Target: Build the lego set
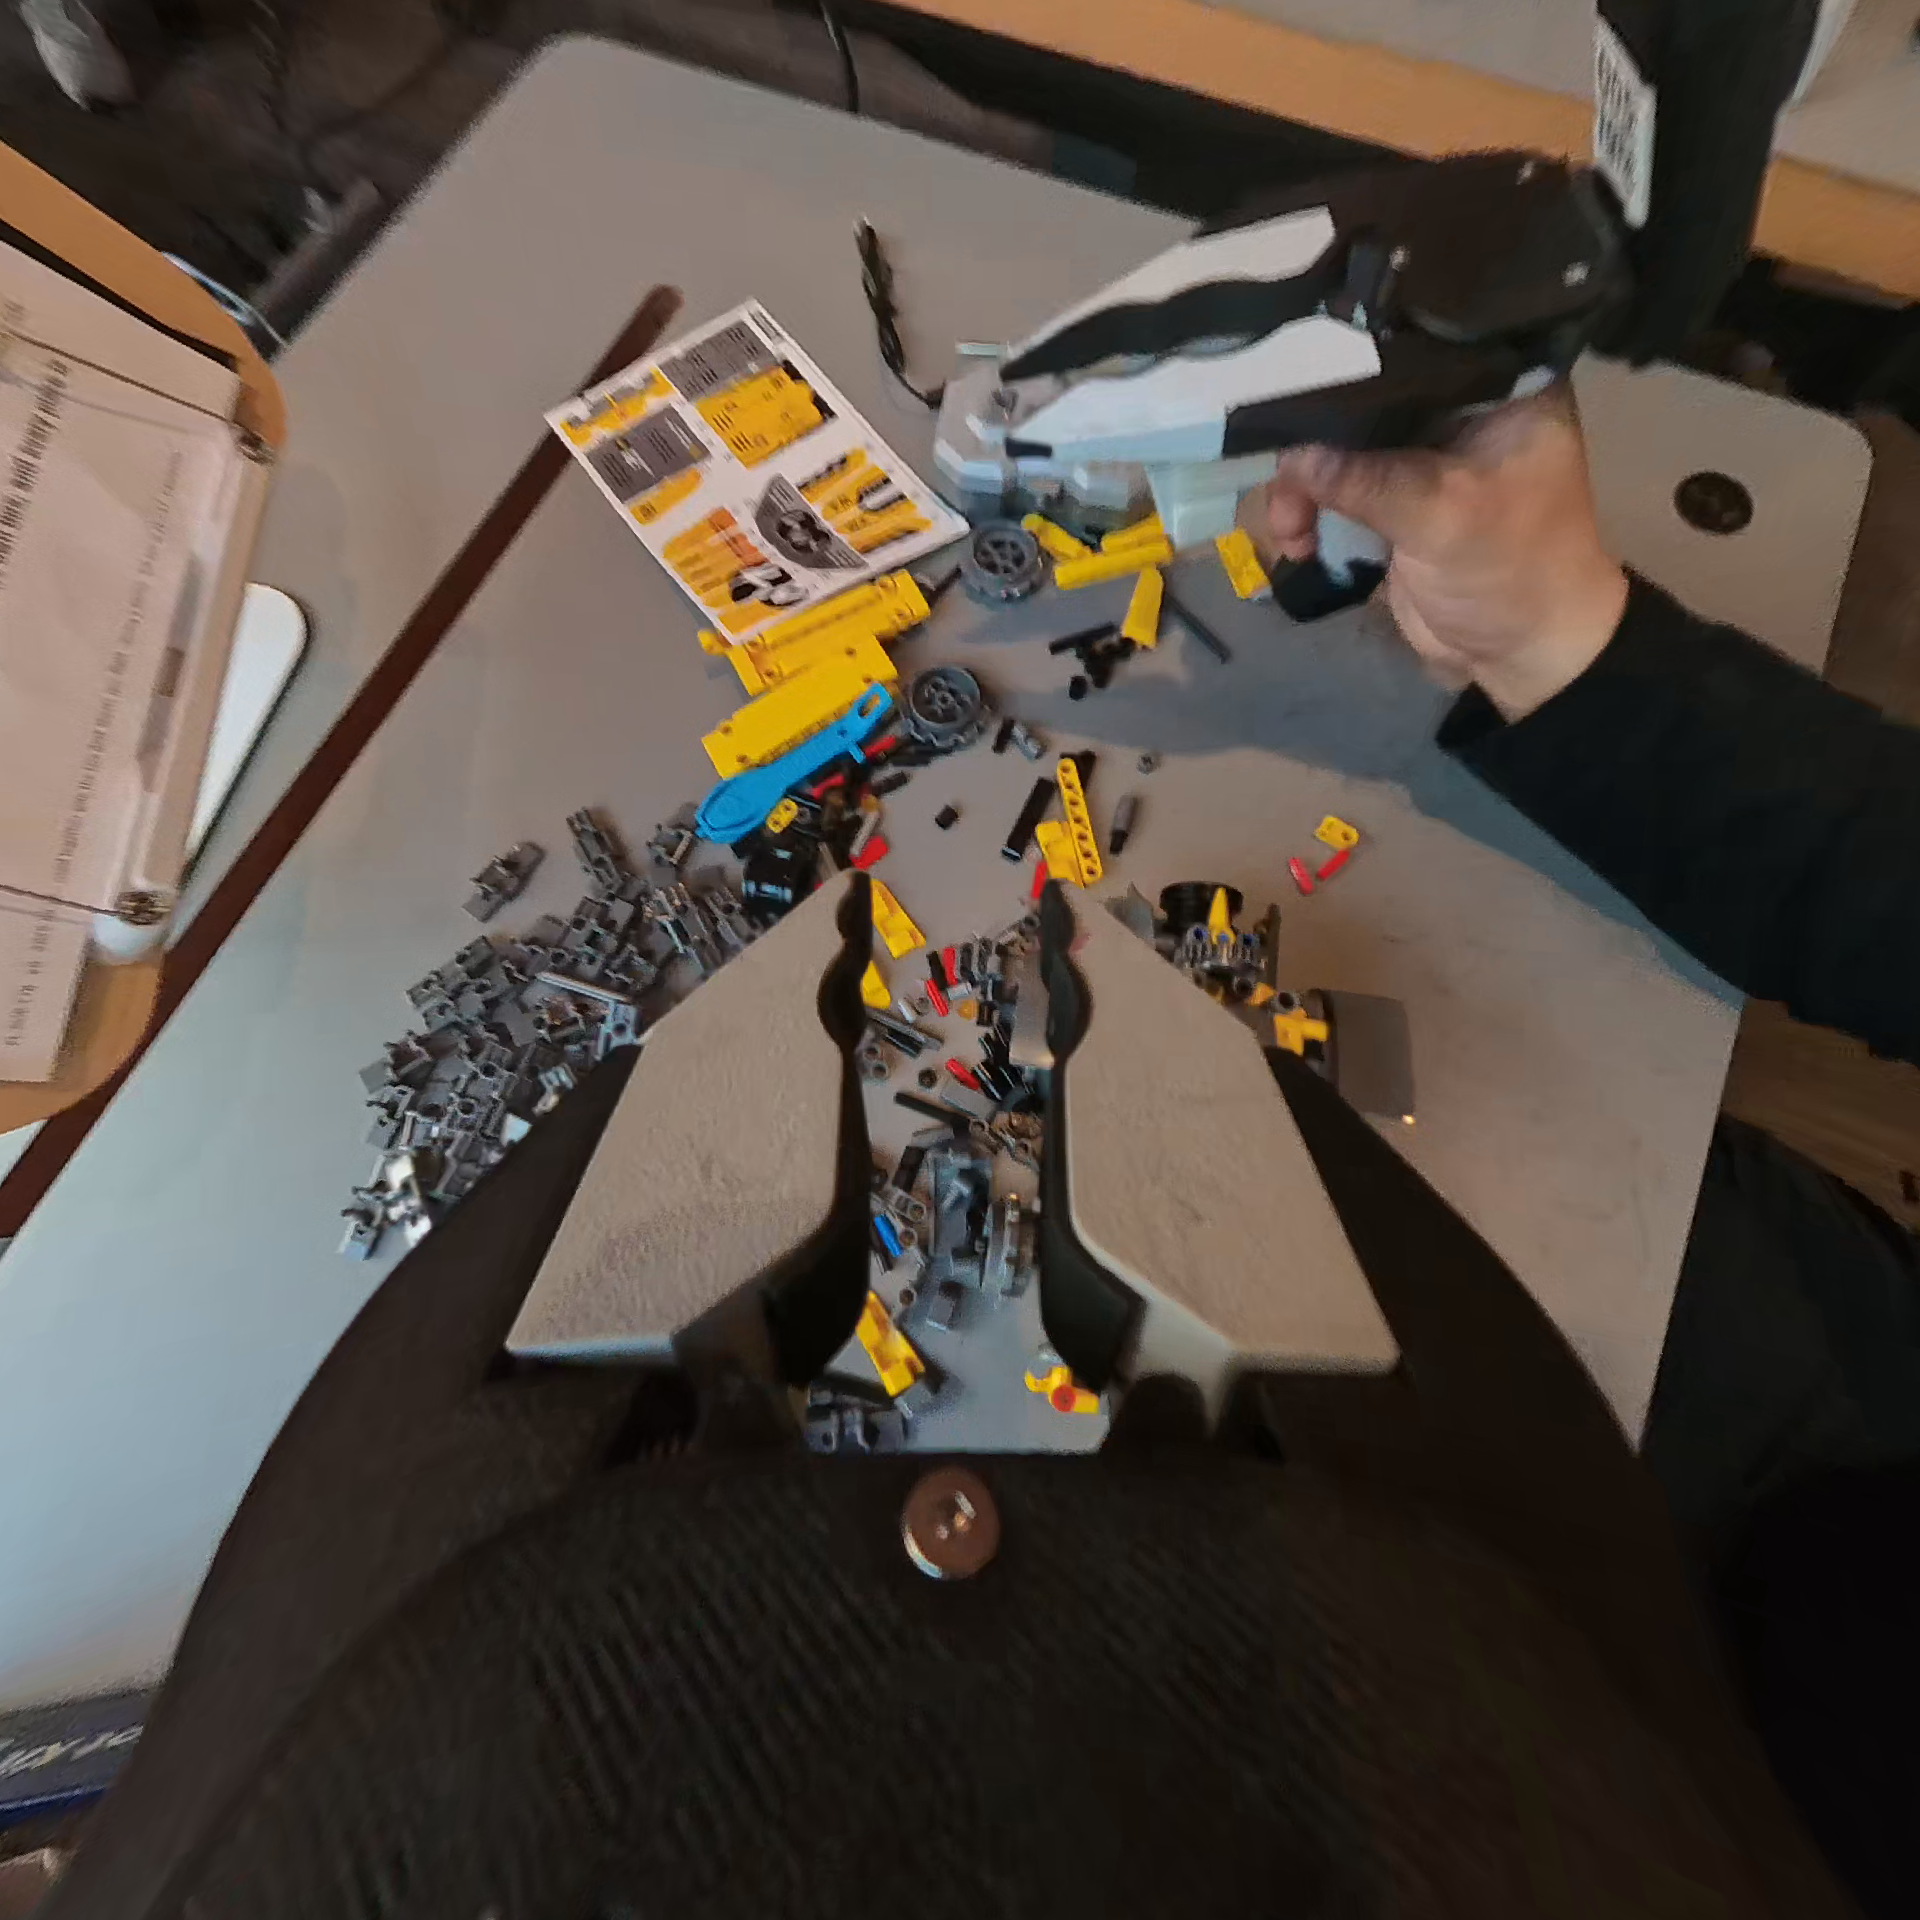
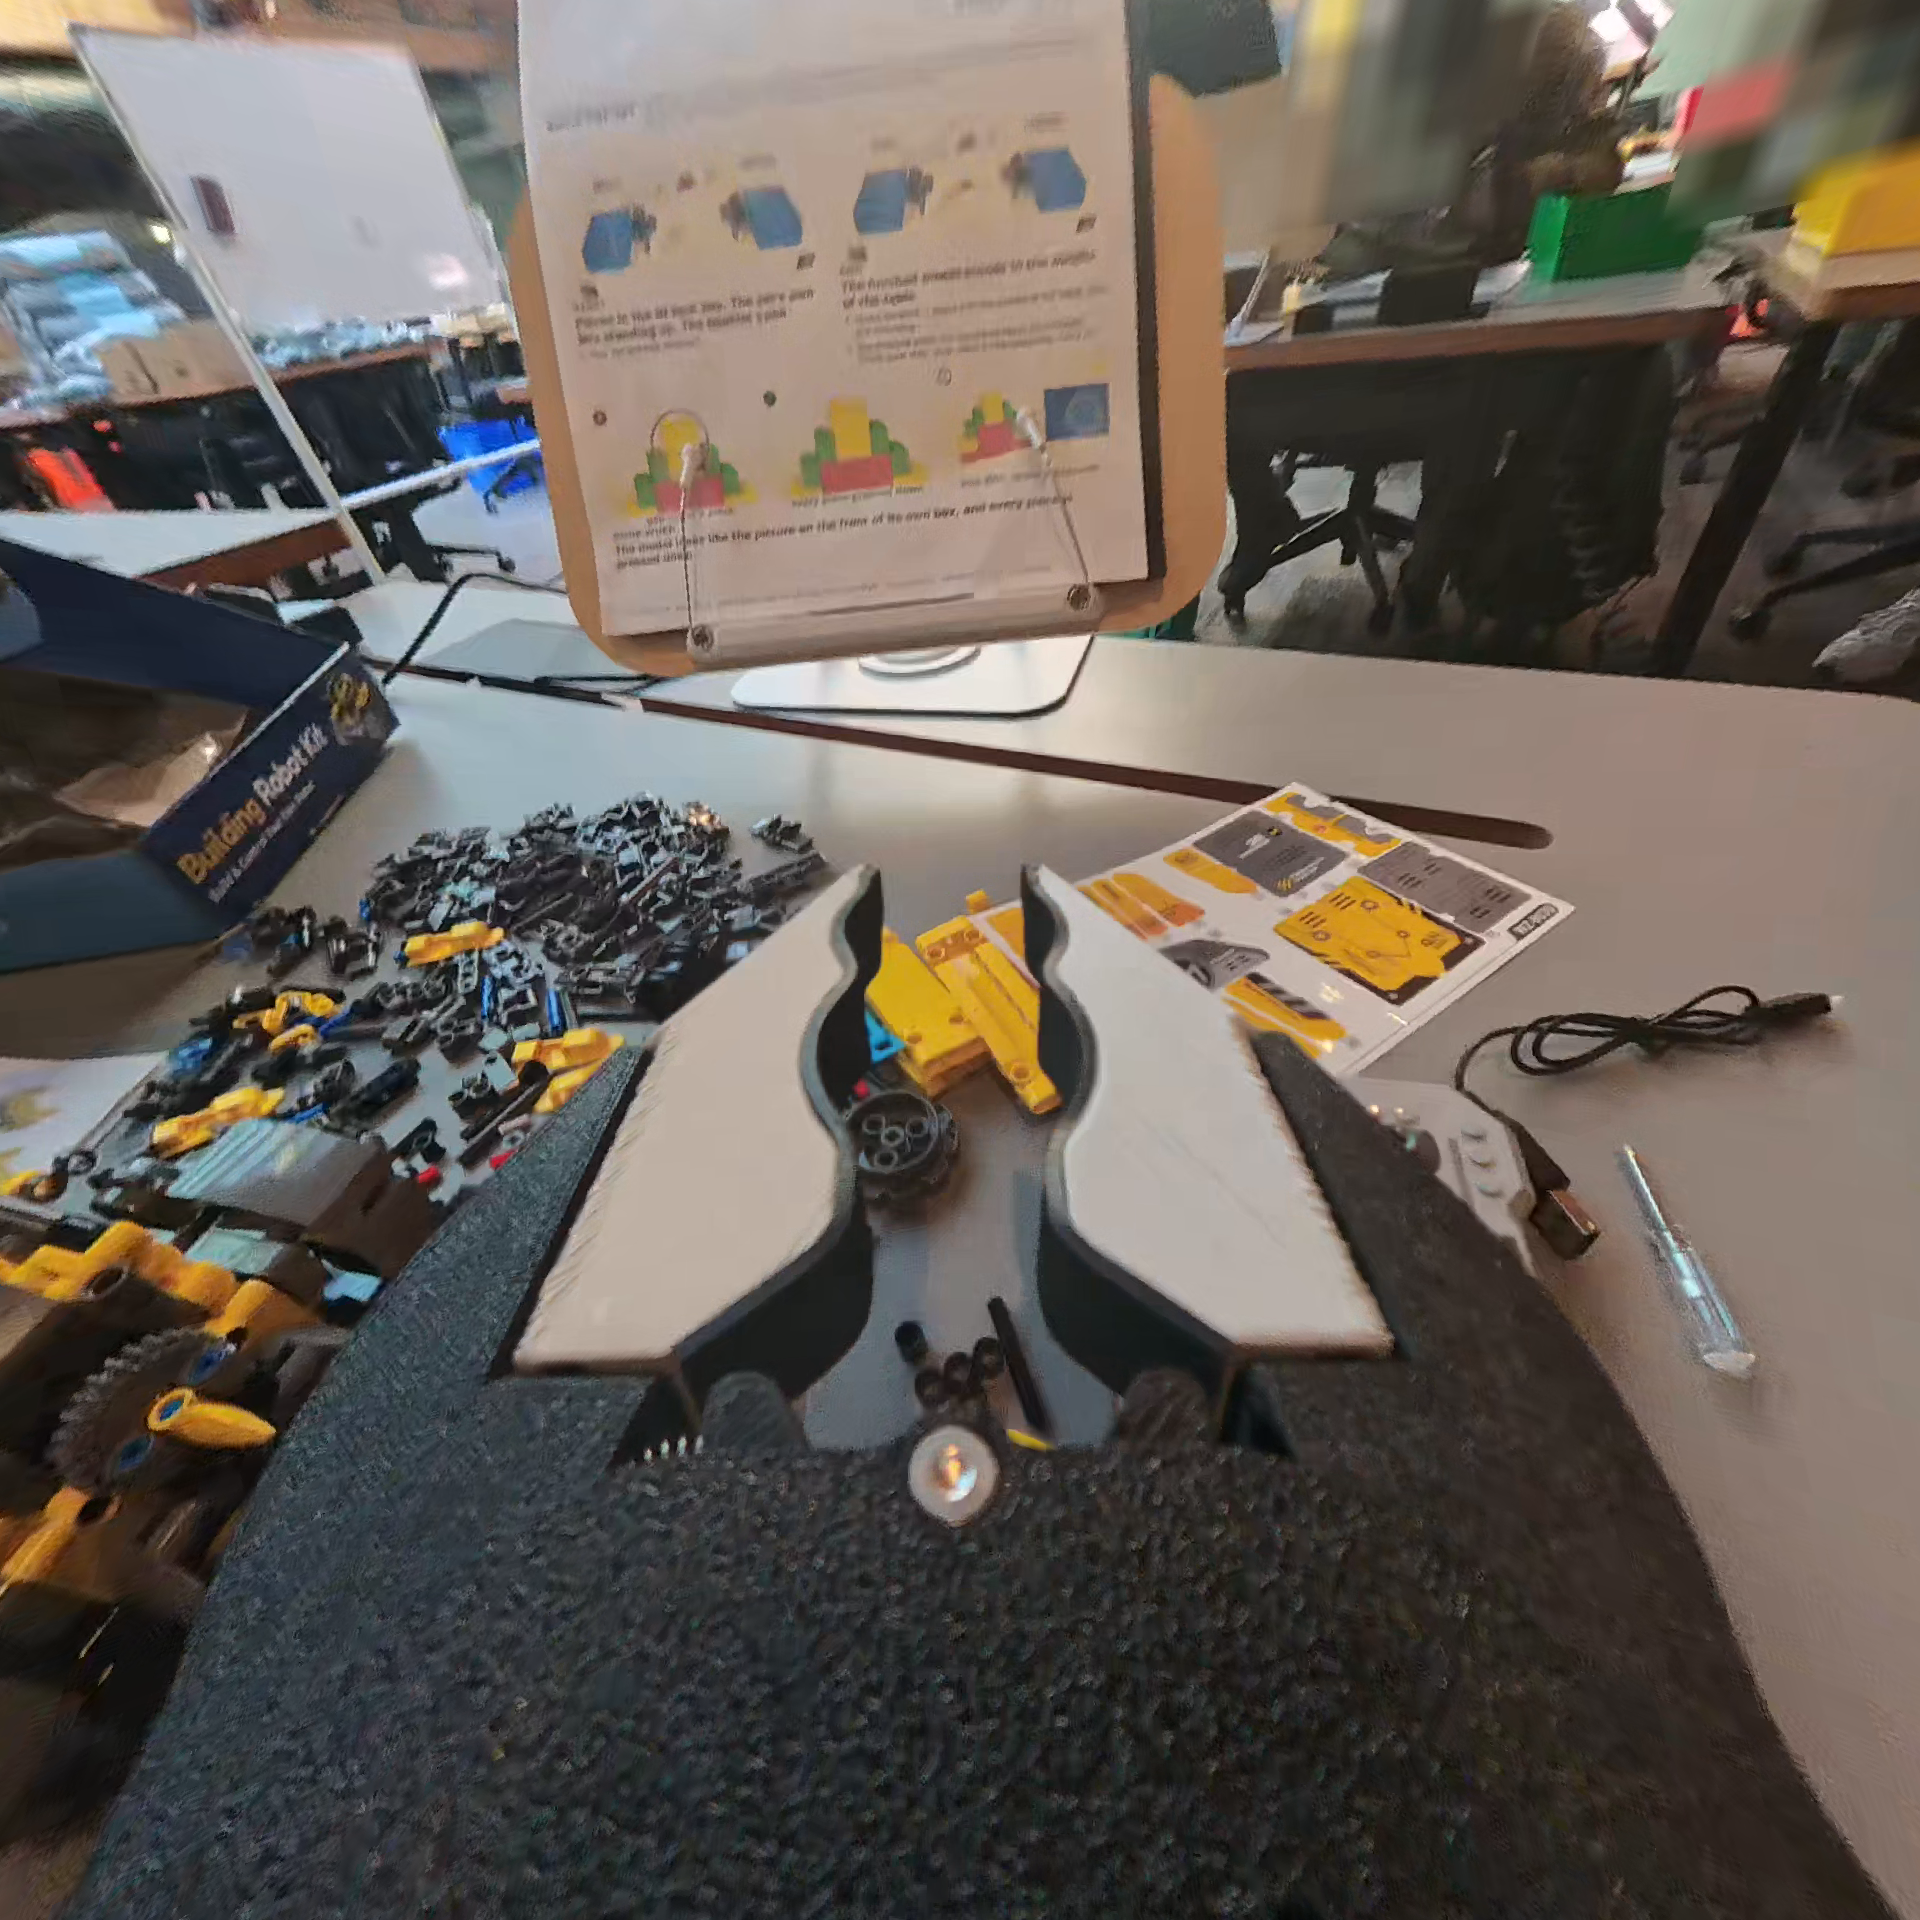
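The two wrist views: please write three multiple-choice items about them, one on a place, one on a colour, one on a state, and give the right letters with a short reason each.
1. Where does the sticker sheet lie?
A. flat on the table
B. inside the blue box
C. on the document stand

2. What colour is the long flat tool beside the yellow panels?
A. green
B. blue
C. white

3. How do the jaws of the left gripper stand?
A. shut on a wheel
B. shut on nothing
C. open, holding nothing

Answers:
1 A: the right wrist view shows the sheet lying flat on the grey tabletop, near the black cable.
2 B: the left wrist view shows it bright blue among yellow parts.
3 C: loose bricks on the table show through the gap between its fingers.
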A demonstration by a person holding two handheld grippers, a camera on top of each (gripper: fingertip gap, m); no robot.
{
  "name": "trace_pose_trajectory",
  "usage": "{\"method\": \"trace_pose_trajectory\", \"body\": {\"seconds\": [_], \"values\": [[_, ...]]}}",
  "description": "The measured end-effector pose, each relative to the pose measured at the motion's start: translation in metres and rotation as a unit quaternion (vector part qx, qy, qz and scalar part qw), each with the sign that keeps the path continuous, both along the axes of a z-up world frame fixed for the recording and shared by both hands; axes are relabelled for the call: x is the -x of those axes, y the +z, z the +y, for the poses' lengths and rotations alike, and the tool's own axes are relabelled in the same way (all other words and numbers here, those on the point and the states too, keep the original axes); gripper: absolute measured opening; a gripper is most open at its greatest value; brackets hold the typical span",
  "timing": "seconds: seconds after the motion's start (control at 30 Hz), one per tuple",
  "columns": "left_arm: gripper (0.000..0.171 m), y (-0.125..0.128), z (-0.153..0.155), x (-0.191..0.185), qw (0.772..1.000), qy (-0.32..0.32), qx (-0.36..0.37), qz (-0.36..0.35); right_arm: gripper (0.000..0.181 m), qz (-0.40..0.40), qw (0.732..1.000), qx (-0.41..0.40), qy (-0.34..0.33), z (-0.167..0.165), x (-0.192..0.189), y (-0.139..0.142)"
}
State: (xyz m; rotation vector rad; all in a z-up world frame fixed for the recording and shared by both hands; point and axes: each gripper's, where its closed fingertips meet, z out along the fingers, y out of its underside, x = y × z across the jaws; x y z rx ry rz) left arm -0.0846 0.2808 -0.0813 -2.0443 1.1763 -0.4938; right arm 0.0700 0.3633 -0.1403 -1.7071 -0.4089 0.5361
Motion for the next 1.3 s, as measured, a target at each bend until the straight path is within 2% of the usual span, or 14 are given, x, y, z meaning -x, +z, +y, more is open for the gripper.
{"method": "trace_pose_trajectory", "body": {"seconds": [0.1, 0.23, 0.33, 0.43, 0.5, 0.67, 0.77, 0.9, 1.03, 1.3], "values": [[0.030, -0.036, -0.005, -0.001, 0.997, -0.027, 0.046, 0.058, 0.023, -0.017, 1.000, -0.001, -0.018, 0.000, -0.006, -0.008], [0.012, -0.093, -0.017, 0.005, 0.978, -0.063, 0.128, 0.152, 0.022, -0.024, 0.999, -0.009, -0.048, 0.005, -0.019, -0.005], [0.000, -0.123, -0.026, 0.008, 0.962, -0.082, 0.166, 0.200, 0.020, -0.012, 0.998, -0.009, -0.061, 0.006, -0.026, -0.006], [0.000, -0.118, -0.034, -0.009, 0.964, -0.105, 0.195, 0.149, 0.020, -0.007, 0.998, -0.003, -0.062, 0.007, -0.026, -0.009], [0.000, -0.121, -0.039, -0.013, 0.960, -0.118, 0.210, 0.144, 0.020, -0.008, 0.998, -0.004, -0.059, 0.008, -0.023, -0.010], [0.000, -0.111, -0.020, -0.006, 0.972, -0.087, 0.168, 0.143, 0.020, -0.030, 0.998, 0.003, -0.054, 0.009, -0.017, -0.017], [0.005, -0.095, -0.010, 0.010, 0.978, -0.054, 0.149, 0.132, 0.020, -0.033, 0.998, 0.003, -0.054, 0.009, -0.016, -0.018], [0.009, -0.082, 0.014, 0.045, 0.982, 0.016, 0.099, 0.160, 0.019, -0.044, 0.998, 0.004, -0.054, 0.010, -0.014, -0.021], [0.008, -0.072, 0.023, 0.070, 0.983, 0.047, 0.084, 0.158, 0.019, -0.057, 0.997, 0.009, -0.050, 0.011, -0.008, -0.026], [0.012, -0.108, 0.022, 0.119, 0.957, 0.074, 0.147, 0.239, 0.018, -0.084, 0.996, 0.005, -0.044, 0.010, 0.002, -0.030]]}}
